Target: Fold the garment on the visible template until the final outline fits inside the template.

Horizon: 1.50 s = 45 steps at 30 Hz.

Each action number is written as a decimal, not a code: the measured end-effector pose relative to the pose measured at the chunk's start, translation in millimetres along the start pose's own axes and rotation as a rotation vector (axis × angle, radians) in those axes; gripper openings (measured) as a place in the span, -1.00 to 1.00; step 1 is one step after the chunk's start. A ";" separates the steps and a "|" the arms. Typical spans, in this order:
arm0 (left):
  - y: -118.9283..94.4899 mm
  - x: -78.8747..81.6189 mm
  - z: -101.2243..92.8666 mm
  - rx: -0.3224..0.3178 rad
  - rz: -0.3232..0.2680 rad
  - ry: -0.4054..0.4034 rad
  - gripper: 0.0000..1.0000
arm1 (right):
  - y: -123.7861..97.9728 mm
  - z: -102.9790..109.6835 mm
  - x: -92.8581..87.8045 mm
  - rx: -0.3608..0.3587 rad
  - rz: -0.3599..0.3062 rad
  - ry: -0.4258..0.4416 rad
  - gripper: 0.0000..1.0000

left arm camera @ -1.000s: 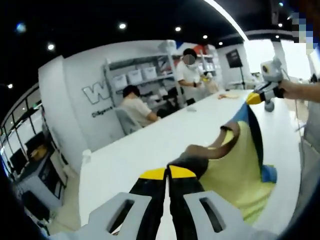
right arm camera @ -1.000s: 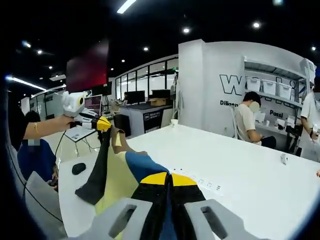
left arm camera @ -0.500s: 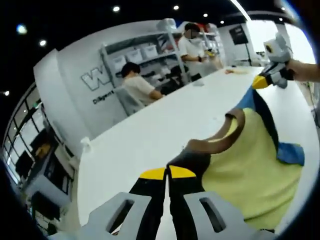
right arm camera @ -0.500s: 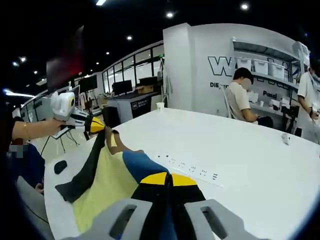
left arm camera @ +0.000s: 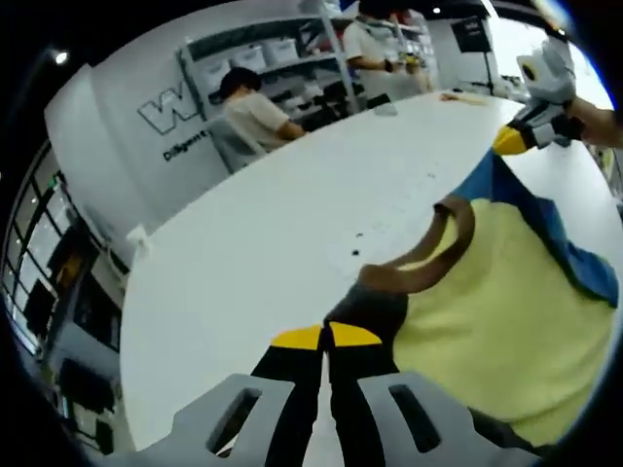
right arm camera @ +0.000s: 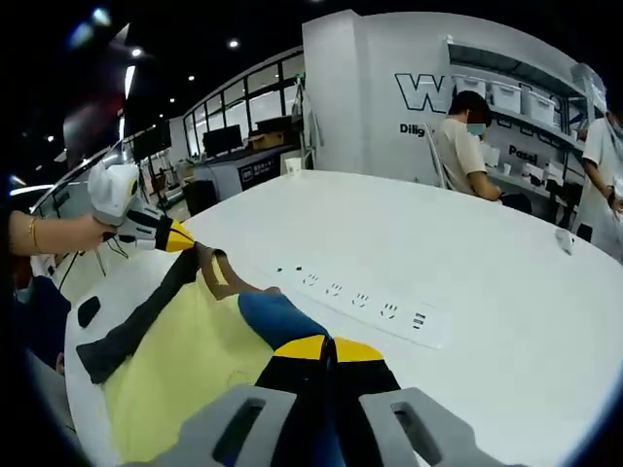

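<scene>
The left gripper point(left arm camera: 325, 336) is clamping the dark shoulder of the garment point(left arm camera: 487, 311) at lower centre of the left gripper view. The right gripper point(right arm camera: 329, 347) is pinching the blue sleeve at lower centre. The yellow garment is hanging stretched between them over the white table point(right arm camera: 467, 263).

Long white table point(right arm camera: 467, 253) stretching ahead of both grippers, flush power sockets point(right arm camera: 360, 300) just beyond the right one, white wall with dark lettering point(left arm camera: 170, 102) far ahead, storage shelves point(right arm camera: 531, 97), glass-walled offices point(right arm camera: 229, 126), ceiling spotlights point(right arm camera: 234, 43).
</scene>
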<state>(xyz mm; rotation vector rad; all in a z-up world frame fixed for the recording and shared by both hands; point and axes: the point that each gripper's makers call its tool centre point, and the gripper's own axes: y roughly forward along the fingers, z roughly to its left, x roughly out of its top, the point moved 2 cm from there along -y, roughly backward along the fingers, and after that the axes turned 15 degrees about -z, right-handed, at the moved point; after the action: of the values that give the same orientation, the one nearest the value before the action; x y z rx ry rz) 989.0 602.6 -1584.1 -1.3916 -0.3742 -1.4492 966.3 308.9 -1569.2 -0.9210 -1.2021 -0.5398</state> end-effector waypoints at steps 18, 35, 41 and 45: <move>-17.2 -19.8 -8.4 -0.061 0.012 -0.042 -0.46 | 21.4 -4.1 -23.4 -0.069 0.020 -0.053 -0.71; -72.6 -9.8 -17.8 -0.096 -0.022 -0.079 0.01 | -21.2 29.4 -11.5 -0.004 -0.024 -0.049 -0.49; -104.3 -8.6 -26.9 -0.088 -0.039 -0.111 0.10 | -45.0 50.3 -13.0 0.035 -0.047 -0.047 -0.47; -124.5 -19.2 -43.6 -0.093 -0.023 -0.115 0.10 | -61.0 62.9 -21.8 0.054 -0.027 -0.061 -0.49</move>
<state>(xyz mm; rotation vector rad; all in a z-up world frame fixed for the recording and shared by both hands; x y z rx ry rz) 860.1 627.2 -1560.9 -1.5545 -0.4012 -1.4248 877.7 325.8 -1565.7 -0.8820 -1.2803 -0.5016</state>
